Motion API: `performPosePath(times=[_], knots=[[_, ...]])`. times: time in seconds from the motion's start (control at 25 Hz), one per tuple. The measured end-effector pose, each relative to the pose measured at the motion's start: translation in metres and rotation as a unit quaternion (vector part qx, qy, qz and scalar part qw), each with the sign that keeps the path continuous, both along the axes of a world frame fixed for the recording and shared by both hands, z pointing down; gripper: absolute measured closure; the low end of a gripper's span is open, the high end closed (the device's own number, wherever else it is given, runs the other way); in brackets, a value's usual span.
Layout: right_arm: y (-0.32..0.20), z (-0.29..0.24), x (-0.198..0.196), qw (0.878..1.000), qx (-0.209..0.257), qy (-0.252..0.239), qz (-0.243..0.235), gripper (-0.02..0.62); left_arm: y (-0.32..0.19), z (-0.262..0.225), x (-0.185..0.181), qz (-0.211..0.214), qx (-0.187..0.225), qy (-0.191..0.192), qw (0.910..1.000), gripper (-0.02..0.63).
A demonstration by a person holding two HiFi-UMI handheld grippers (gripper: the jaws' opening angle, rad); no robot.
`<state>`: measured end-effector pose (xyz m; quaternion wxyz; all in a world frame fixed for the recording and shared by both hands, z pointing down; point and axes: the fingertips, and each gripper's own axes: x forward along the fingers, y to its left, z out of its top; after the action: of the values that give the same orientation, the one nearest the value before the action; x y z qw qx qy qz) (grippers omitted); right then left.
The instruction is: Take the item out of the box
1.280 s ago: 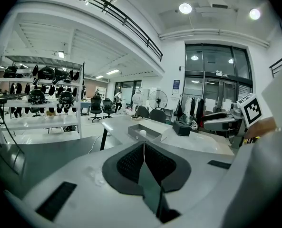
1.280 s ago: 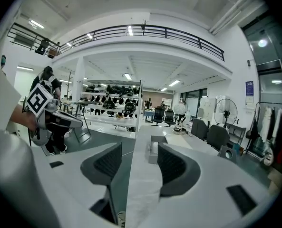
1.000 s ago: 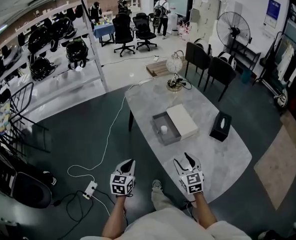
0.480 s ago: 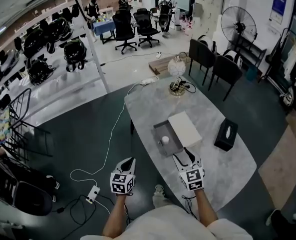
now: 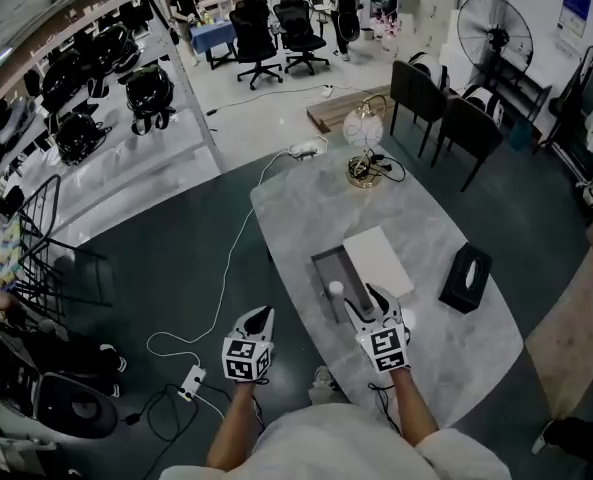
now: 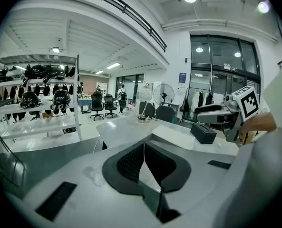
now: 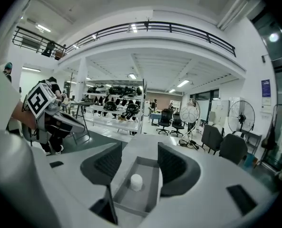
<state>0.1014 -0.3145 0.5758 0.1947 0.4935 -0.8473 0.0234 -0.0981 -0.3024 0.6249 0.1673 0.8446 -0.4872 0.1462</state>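
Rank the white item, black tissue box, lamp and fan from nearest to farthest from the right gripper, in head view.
1. White item: inside the box, ahead-left.
2. Black tissue box: to the right.
3. Lamp: far end of the table.
4. Fan: farthest, upper right.

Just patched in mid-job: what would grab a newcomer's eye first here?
An open grey box on the marble table, a small white item inside, a white lid beside it on the right. The right gripper hangs open at the box's near end; the left gripper is shut, off the table's left edge.
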Motion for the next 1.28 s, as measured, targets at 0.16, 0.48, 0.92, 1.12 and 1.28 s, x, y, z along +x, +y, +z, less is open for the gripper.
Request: performPosePath(times=[0.16,0.48,0.92,1.12,1.28], knots=[[-0.014,0.009,0.000,1.000,-0.010,0.000,-0.015,0.359,-0.011,0.008,0.005,-0.004,-0.012,-0.006,0.9999,0.589],[-0.029,0.032,0.004,0.999,-0.032,0.007,-0.028,0.359,-0.021,0.021,0.004,-0.010,-0.033,-0.019,0.9992,0.589],[-0.039,0.058,-0.005,0.996,-0.066,0.025,-0.045,0.356,-0.032,0.035,-0.006,-0.017,-0.045,-0.009,0.9988,0.588],[-0.045,0.067,-0.009,0.995,-0.079,0.039,-0.043,0.354,-0.048,0.043,-0.006,-0.005,-0.051,-0.001,0.9987,0.589],[-0.053,0.077,-0.008,0.994,-0.091,0.050,-0.034,0.353,-0.066,0.048,-0.007,0.004,-0.052,0.005,0.9986,0.588]])
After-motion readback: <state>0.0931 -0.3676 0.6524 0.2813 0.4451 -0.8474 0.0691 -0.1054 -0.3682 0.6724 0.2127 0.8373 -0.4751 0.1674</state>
